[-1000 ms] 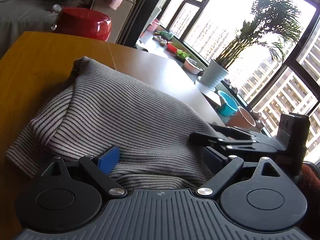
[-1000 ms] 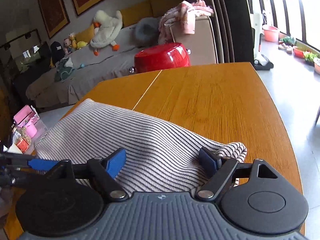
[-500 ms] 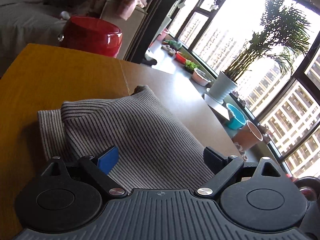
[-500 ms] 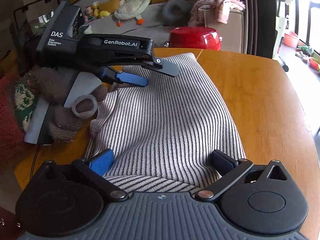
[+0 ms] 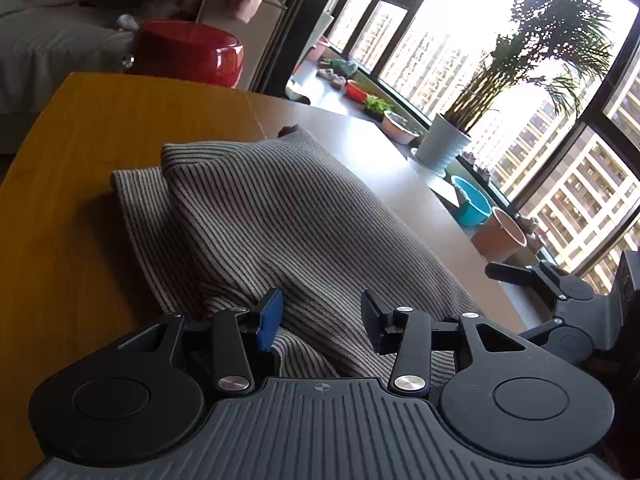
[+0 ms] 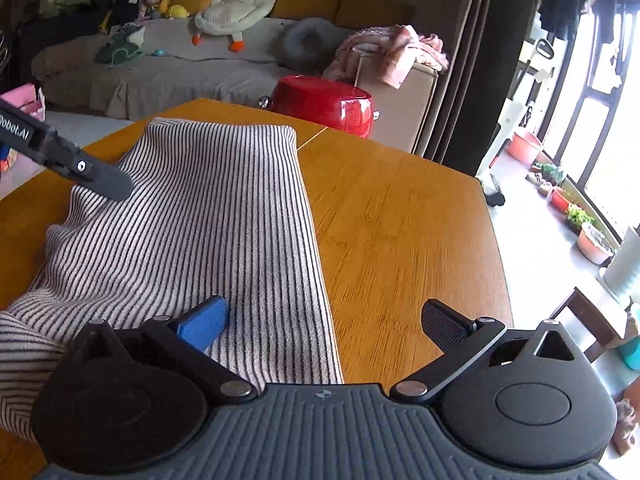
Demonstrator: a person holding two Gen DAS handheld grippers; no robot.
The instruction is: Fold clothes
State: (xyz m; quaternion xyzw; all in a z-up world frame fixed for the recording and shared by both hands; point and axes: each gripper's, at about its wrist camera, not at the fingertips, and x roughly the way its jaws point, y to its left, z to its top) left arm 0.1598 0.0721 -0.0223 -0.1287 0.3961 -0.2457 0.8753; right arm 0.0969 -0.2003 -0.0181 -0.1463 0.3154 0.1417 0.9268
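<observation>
The striped sweater (image 5: 288, 216) lay folded on the wooden surface (image 6: 400, 224). The left tongs (image 5: 320, 316) stood apart over its near edge. The right tongs (image 6: 320, 326) gaped wide, straddling its right edge.

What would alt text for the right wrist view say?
A grey-and-black striped knit garment lies folded on a wooden table, the open right gripper over its near edge. A round red pot and a sofa stand behind.

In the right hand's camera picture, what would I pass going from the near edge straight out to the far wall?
The tool → striped cloth → wooden table → red pot → grey sofa → white toy duck.
</observation>
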